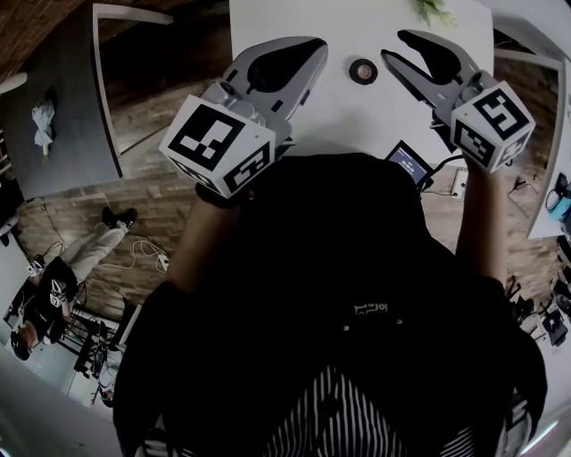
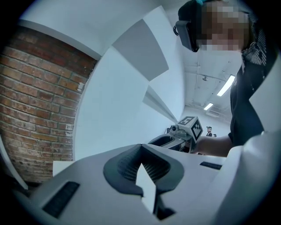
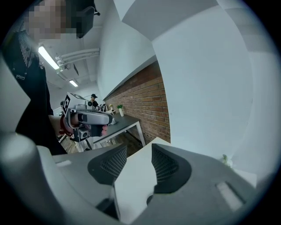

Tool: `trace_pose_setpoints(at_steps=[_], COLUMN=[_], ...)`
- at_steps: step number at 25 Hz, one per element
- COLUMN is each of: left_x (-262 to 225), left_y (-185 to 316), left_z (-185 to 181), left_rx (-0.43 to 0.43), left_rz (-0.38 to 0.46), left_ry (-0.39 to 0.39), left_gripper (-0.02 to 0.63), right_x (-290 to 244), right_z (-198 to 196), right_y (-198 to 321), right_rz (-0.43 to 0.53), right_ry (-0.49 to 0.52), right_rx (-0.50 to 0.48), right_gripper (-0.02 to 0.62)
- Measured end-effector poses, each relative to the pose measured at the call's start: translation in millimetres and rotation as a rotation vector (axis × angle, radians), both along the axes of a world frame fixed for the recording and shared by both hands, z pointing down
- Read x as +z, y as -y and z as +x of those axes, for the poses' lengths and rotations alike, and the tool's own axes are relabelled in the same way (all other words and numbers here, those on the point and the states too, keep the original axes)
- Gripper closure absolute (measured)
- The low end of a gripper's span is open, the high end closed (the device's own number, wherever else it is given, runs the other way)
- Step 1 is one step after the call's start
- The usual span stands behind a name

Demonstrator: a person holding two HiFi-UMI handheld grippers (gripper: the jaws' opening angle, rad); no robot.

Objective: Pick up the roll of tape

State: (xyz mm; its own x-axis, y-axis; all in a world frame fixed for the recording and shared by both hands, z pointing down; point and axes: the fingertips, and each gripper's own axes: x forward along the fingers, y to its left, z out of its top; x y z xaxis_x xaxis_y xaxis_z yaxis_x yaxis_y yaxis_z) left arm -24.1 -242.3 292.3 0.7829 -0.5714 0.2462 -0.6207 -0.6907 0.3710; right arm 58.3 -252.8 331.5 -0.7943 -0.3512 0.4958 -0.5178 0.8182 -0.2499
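In the head view a small dark roll of tape [image 1: 363, 70] lies flat on the white table [image 1: 357, 116]. It sits between my two grippers, which are held over the near part of the table. My left gripper [image 1: 319, 45] is to the tape's left, and in the left gripper view its fingertips [image 2: 141, 147] meet with nothing held. My right gripper [image 1: 394, 46] is just right of the tape. Its jaws [image 3: 139, 151] stand apart, with only bare table showing between the pads. The tape is in neither gripper view.
A small device with a lit screen [image 1: 409, 163] rests at the table's near edge, under my right arm. A small green plant [image 1: 435, 9] stands at the far side. A dark table [image 1: 62, 107] is to the left, and a person [image 1: 53, 286] sits on the wooden floor.
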Motion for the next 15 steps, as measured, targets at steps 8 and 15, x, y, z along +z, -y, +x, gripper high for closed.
trace_pose_setpoints(at_steps=[8,15], left_x=[10,16], left_y=[2,5], left_z=[-4,-8], left_rx=[0.004,0.000], left_rz=[-0.023,-0.043], left_ry=[-0.005,-0.017], left_gripper=[0.604,0.604], right_x=[31,46], right_z=[2,1], right_y=[2,6], right_rz=[-0.040,-0.070], right_ry=[-0.050,-0.073], right_rx=[0.024,0.036], right_gripper=[0.396,0.388])
